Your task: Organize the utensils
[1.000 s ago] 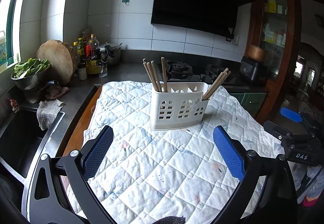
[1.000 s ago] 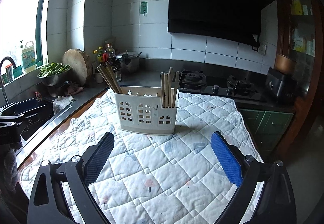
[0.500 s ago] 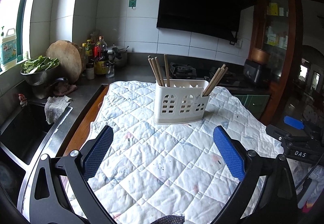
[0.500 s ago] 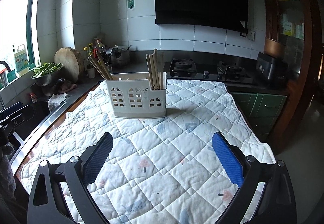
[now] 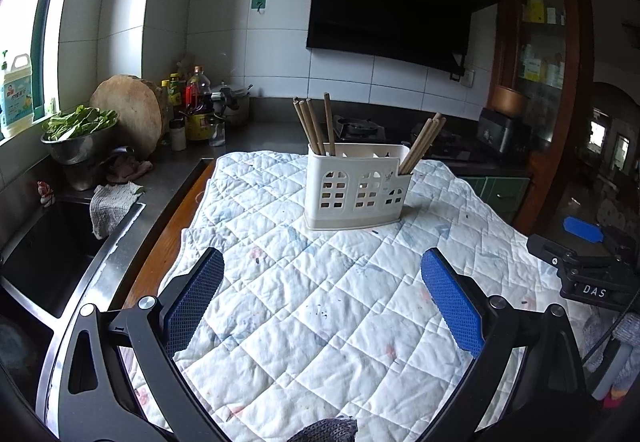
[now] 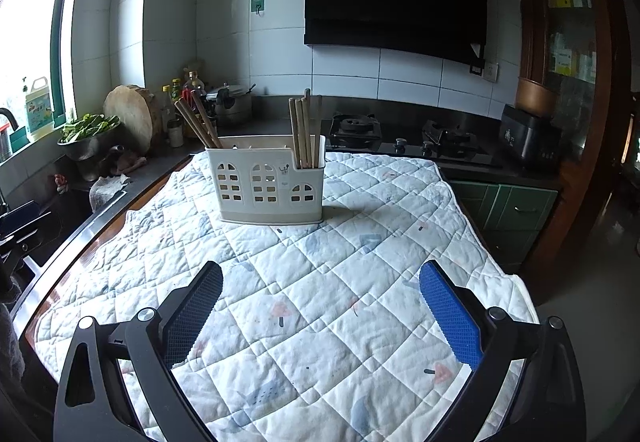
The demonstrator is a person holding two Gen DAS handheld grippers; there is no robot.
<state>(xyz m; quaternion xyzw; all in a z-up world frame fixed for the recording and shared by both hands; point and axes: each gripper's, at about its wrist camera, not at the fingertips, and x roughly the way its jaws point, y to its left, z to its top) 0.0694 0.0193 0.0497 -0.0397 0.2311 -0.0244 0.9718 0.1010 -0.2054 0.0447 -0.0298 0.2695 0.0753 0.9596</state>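
A white plastic utensil holder [image 5: 357, 187] stands upright on the quilted cloth [image 5: 320, 302]; it also shows in the right wrist view [image 6: 267, 184]. Wooden chopsticks stand in its left end [image 5: 312, 126] and lean out of its right end [image 5: 422, 142]; in the right wrist view the two bunches are at the left [image 6: 198, 124] and right [image 6: 306, 132]. My left gripper [image 5: 322, 274] is open and empty, well short of the holder. My right gripper [image 6: 320, 286] is open and empty, also short of it. The right gripper shows at the right edge of the left wrist view [image 5: 584, 266].
A sink [image 5: 44, 242] and a rag [image 5: 112, 202] lie left of the table. A metal bowl of greens [image 5: 78, 134], a round chopping board [image 5: 128, 118] and bottles [image 5: 192, 102] stand on the counter. A gas stove [image 6: 412, 142] is behind the table.
Both grippers have drawn back from the holder, which now looks smaller and farther off. Both stay open and empty. The holder and chopsticks have not moved.
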